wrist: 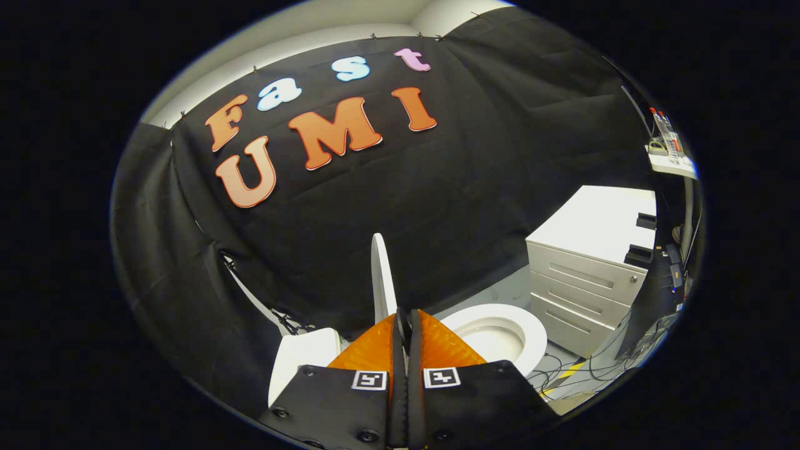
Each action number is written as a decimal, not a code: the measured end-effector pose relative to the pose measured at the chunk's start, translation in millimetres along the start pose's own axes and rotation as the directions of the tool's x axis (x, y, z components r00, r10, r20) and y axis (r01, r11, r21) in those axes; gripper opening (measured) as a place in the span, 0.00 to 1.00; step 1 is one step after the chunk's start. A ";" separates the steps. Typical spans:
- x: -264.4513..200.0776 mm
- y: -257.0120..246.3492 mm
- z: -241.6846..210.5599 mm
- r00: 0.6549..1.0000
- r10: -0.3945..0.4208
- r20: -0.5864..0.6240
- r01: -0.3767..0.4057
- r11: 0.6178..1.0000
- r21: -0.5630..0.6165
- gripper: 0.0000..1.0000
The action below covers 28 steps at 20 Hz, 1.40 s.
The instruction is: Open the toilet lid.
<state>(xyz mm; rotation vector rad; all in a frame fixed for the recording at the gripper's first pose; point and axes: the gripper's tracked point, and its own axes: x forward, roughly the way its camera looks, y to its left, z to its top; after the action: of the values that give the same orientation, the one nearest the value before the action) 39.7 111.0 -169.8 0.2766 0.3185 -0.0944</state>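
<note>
The white toilet lid (381, 275) stands raised and shows edge-on, rising straight up from between my fingers. My gripper (403, 325) is shut on the lid's lower edge, with both fingers pressed against its two faces. To the right of the fingers the white toilet seat and bowl (500, 334) lie uncovered. The white tank (306, 362) sits to the left of the fingers, below the lid.
A white drawer cabinet (587, 281) stands just right of the toilet. Cables (587, 369) trail on the grey floor in front of it. A black curtain (437, 206) hangs close behind the toilet. A shelf with small items (669, 156) is at the far right.
</note>
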 end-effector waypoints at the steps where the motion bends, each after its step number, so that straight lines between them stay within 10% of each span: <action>1: -2.1 7.1 -0.5 1.000 0.008 0.001 -0.008 1.000 -0.013 0.08; 28: -47.5 161.2 -58.3 0.968 0.245 -0.047 -0.249 0.936 -0.249 0.08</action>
<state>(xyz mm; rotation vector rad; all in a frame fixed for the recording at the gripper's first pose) -0.7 284.2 -166.8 0.0613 0.3052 0.1965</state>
